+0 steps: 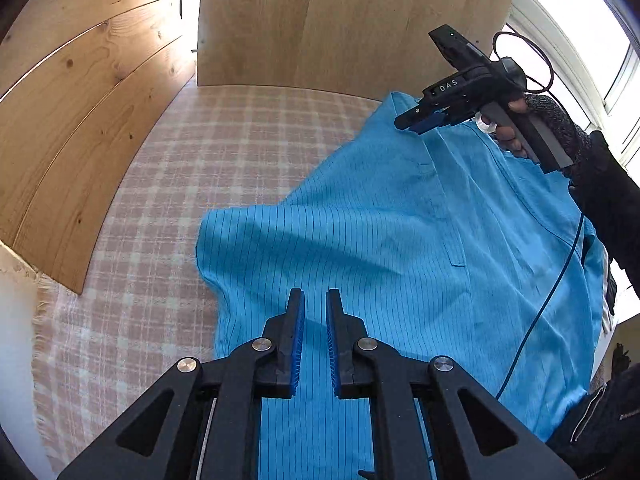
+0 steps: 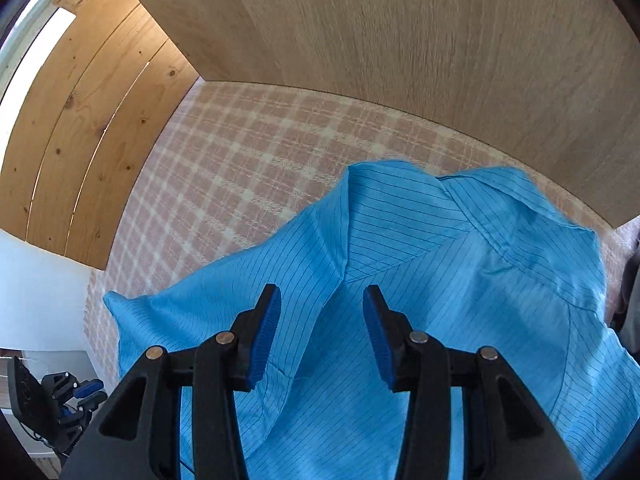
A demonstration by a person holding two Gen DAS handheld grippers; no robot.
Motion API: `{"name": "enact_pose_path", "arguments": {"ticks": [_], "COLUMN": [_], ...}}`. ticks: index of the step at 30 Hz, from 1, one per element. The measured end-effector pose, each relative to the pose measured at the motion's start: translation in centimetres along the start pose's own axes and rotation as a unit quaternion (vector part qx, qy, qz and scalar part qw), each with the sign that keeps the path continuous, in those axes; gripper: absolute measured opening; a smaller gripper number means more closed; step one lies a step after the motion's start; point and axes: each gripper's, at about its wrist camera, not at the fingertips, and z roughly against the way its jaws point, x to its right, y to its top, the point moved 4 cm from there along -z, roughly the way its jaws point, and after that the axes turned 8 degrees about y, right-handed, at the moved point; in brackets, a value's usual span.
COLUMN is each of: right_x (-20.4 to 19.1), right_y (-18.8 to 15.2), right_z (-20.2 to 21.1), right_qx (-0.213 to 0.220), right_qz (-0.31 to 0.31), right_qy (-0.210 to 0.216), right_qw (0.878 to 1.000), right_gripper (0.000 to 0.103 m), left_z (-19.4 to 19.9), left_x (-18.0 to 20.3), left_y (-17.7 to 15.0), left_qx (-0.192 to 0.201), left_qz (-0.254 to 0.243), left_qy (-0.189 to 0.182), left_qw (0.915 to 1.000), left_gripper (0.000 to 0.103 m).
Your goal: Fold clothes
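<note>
Here the tabletop (image 1: pixel 168 184) is covered by a pink-and-cream checked cloth (image 2: pixel 248 160) with a frayed fringe at its near left edge. Pale wooden boards stand around it: a smooth panel (image 1: pixel 340 20) at the back and knotty planks (image 1: pixel 88 112) on the left. Bright window light (image 1: pixel 580 32) shows at the far right in the left wrist view.

A light blue shirt with thin dark pinstripes (image 1: pixel 380 240) lies spread on the cloth, rumpled, its collar end toward the back panel and one sleeve or side flap reaching out to the left.

The left hand-held gripper (image 1: pixel 315 344) hovers over the near part of the shirt, its blue-padded jaws a narrow gap apart with nothing between them. The right hand-held gripper (image 2: pixel 322 336) stands wider, jaws clearly apart over a ridge of raised fabric, gripping nothing.

Only the left wrist view shows the right hand-held gripper from outside (marked "DAS"), held by a person's hand (image 1: pixel 512 128) in a grey knit cuff and dark sleeve, its tips just above the shirt's collar (image 1: pixel 404 102); a thin blue cable (image 1: pixel 552 288) trails across the fabric. Only the right wrist view shows the collar and shoulder seam up close, and, at the lower left corner, the left hand-held gripper seen from outside beyond the table edge
</note>
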Motion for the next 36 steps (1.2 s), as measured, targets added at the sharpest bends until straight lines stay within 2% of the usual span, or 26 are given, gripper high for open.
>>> {"name": "enact_pose_path", "arguments": {"ticks": [7,8,9,10,11,12,13,14,16,17,22,26,27,28,29,30,33,34,36], "right_x": [-0.9,-1.4,-1.7,-1.8,-2.0,-1.6,-1.3,-1.1,-0.7,-0.5,0.6,-0.9,-1.6,-2.4,-3.0,-3.6,-4.3,-3.6,-2.2], "right_y": [0.6,0.4,0.6,0.8,1.0,1.7,1.5,1.2,0.6,0.3,-1.2,-2.0,-1.9,-1.7,-1.3,-1.0,0.9,1.3,1.6], "right_z": [-2.9,-3.1,-3.0,-2.7,-2.5,-1.7,-1.6,-1.6,-1.6,-1.6,-1.6,-4.2,-4.5,-4.6,-4.2,-3.8,0.3,1.0,0.1], "right_qx": [-0.033,-0.036,-0.029,-0.020,-0.010,0.016,0.016,0.012,0.005,0.002,-0.016,-0.047,-0.043,-0.033,-0.018,-0.003,0.087,0.101,0.074], "right_qz": [0.024,0.035,0.042,0.048,0.054,0.045,0.039,0.033,0.022,0.017,-0.010,-0.016,-0.008,0.008,0.025,0.042,0.065,0.057,0.040], "right_qy": [0.051,0.065,0.066,0.066,0.066,0.057,0.058,0.060,0.064,0.067,0.077,0.129,0.139,0.136,0.117,0.096,0.081,0.074,0.053], "right_qw": [0.998,0.997,0.997,0.996,0.996,0.997,0.997,0.998,0.998,0.998,0.997,0.990,0.989,0.990,0.993,0.995,0.991,0.990,0.995], "right_gripper": [0.042,0.035,0.016,0.009,0.007,0.007,0.008,0.009,0.033,0.052,0.054,0.054,0.051,0.042,0.010,0.001,0.002,0.002,0.002], "left_z": [-4.8,-5.4,-5.9,-6.4,-6.3,-6.3,-6.2,-6.2,-6.1,-6.1,-6.1,-6.3,-6.4,-6.4,-6.5,-6.5,-6.6,-6.7,-6.8], "left_x": [-0.4,-0.5,-0.4,-0.4,-0.3,-0.3,-0.4,-0.5,-0.7,-0.8,-0.7,-0.6,-0.6,-0.6,-0.6,-0.5,-0.7,-1.0,-1.1], "left_y": [0.3,-0.1,-0.6,-1.1,-1.3,-1.4,-1.5,-1.6,-1.8,-1.8,-2.0,-1.9,-1.9,-1.9,-1.8,-1.8,-1.8,-2.0,-2.0], "left_qx": [-0.045,-0.056,-0.066,-0.076,-0.068,-0.071,-0.069,-0.067,-0.064,-0.063,-0.061,-0.064,-0.065,-0.065,-0.065,-0.064,-0.059,-0.059,-0.058], "left_qz": [-0.010,-0.012,-0.016,-0.021,-0.027,-0.028,-0.024,-0.019,-0.010,-0.008,-0.006,-0.013,-0.014,-0.015,-0.016,-0.016,-0.009,-0.004,0.001], "left_qy": [0.024,0.025,0.026,0.033,0.037,0.034,0.031,0.027,0.018,0.016,0.014,0.017,0.017,0.017,0.017,0.016,0.008,0.004,0.002], "left_qw": [0.9986,0.9981,0.9973,0.9963,0.9966,0.9965,0.9969,0.9972,0.9977,0.9979,0.9980,0.9977,0.9976,0.9976,0.9976,0.9977,0.9982,0.9983,0.9983], "left_gripper": [0.009,0.009,0.009,0.009,0.010,0.011,0.011,0.011,0.010,0.010,0.010,0.011,0.010,0.010,0.010,0.011,0.011,0.011,0.011]}}
